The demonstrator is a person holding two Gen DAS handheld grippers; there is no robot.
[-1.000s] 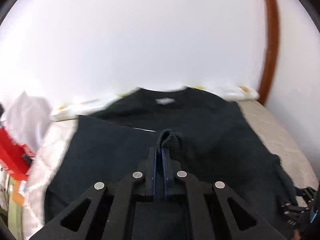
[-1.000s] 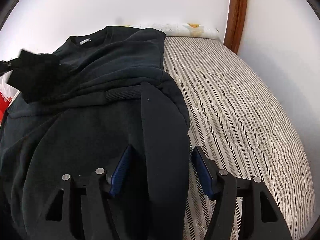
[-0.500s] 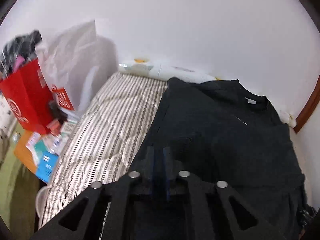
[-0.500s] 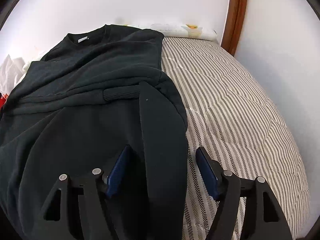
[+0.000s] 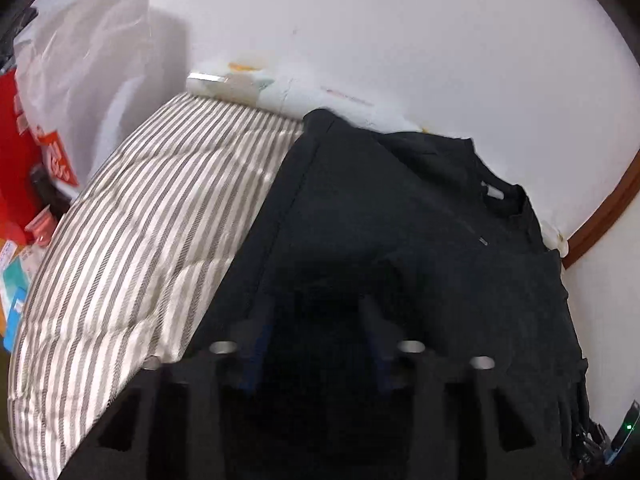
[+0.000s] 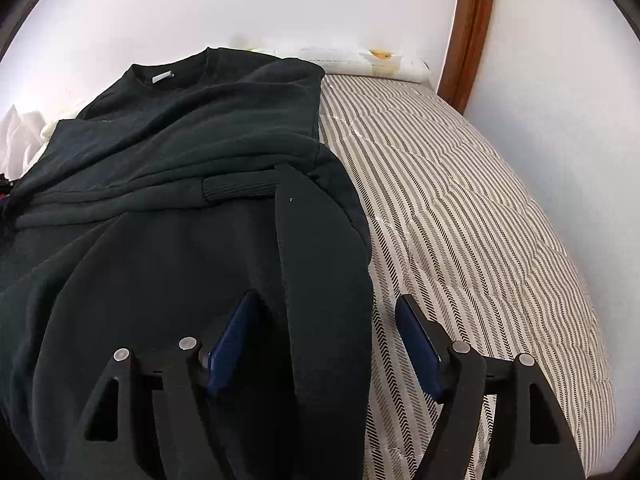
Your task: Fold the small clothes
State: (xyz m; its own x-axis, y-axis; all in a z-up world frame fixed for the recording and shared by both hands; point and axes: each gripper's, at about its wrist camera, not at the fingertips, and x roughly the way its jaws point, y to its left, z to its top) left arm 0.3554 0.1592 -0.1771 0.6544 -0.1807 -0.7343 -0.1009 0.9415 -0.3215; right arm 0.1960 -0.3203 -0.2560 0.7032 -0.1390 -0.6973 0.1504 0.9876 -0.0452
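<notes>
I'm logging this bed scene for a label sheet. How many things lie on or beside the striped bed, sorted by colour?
Black: 1, the sweatshirt
Red: 1, the shopping bag
White: 2, the plastic bag and the pillow
Striped grey and white: 1, the bed cover
Total: 5

Light: bright, even, soft on the white wall (image 6: 240, 4).
Shadow: a grey one on the wall beside the plastic bag (image 5: 92, 52).
Blur: left view smeared; left hand-held gripper (image 5: 316, 344) indistinct against the black sweater (image 5: 420, 220).
Sharpness: right view crisp; bed (image 6: 460, 208) stripes clear.
Edges: fisheye bending, dark corners.
</notes>
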